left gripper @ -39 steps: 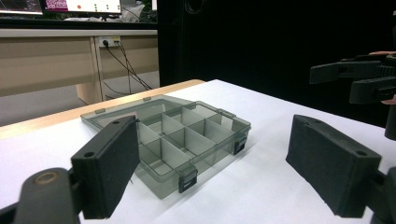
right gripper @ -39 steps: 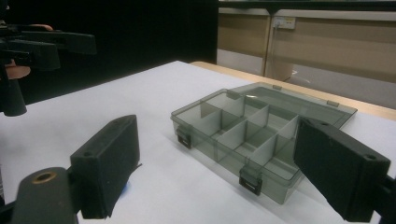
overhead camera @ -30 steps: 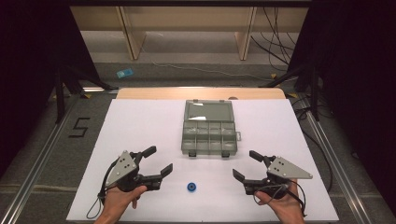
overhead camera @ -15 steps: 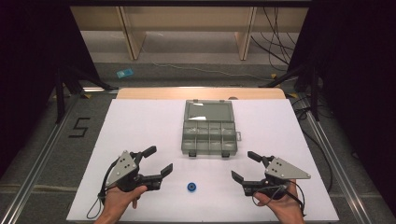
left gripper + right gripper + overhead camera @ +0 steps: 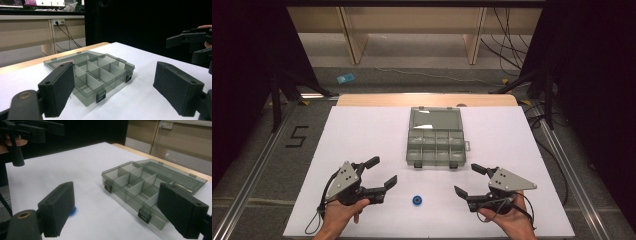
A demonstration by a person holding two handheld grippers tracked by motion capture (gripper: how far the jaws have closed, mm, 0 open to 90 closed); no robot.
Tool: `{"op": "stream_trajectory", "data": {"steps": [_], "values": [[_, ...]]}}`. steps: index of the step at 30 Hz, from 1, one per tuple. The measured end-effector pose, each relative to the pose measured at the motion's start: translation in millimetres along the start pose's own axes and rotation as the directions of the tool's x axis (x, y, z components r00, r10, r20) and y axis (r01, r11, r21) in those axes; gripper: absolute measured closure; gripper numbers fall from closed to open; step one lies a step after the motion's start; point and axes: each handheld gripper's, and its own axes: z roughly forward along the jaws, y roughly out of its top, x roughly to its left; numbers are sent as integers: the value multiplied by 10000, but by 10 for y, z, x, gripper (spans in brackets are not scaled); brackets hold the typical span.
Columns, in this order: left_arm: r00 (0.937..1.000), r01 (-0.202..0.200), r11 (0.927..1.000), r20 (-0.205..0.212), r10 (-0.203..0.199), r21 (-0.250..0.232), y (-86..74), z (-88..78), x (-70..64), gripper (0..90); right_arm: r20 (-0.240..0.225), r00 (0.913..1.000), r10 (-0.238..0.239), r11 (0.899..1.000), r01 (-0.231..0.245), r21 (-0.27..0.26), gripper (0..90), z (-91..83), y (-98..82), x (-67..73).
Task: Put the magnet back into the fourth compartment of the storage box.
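An open box (image 5: 435, 140) of smoky clear plastic, with several empty compartments and its lid laid flat behind it, sits mid-table on the white board (image 5: 362, 130). A small blue round piece (image 5: 417, 200) lies in front of it, between the two hands. My left gripper (image 5: 383, 171) is held open just left of the blue piece, with nothing between its jaws. My right gripper (image 5: 468, 180) is open too, to the right of the piece. The box (image 5: 95, 72) lies ahead in the left gripper view. In the right gripper view the blue piece (image 5: 72, 211) peeks from behind a jaw.
A wooden strip (image 5: 427, 99) borders the board's far edge, and metal rails (image 5: 262, 160) run along both sides. Cables (image 5: 512, 45) and a small blue item (image 5: 345, 78) lie on the floor beyond. Dark curtains flank the table.
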Motion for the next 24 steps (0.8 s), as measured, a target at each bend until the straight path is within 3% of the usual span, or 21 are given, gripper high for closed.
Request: {"op": "stream_trajectory", "data": {"steps": [3,10,15,19,24], "values": [[10000,-7,10000,24,7,41,-2,3,-2,164,-256,9995,-208,9991,217,357,158,52,45,31],[10000,-30,10000,31,30,38,-3,3,2,164,-300,9975,-632,9961,649,604,160,132,91,90],[9999,-13,10000,110,13,-52,-9,14,5,164,-588,9941,-913,9913,963,891,162,249,122,136],[9999,60,10000,81,-59,-58,-11,14,8,164,-906,9893,-1140,9841,1250,1260,163,344,148,172],[10000,36,10000,7,-36,14,-3,1,3,164,-1473,9786,-1434,9675,1700,1873,170,512,186,256]]}}
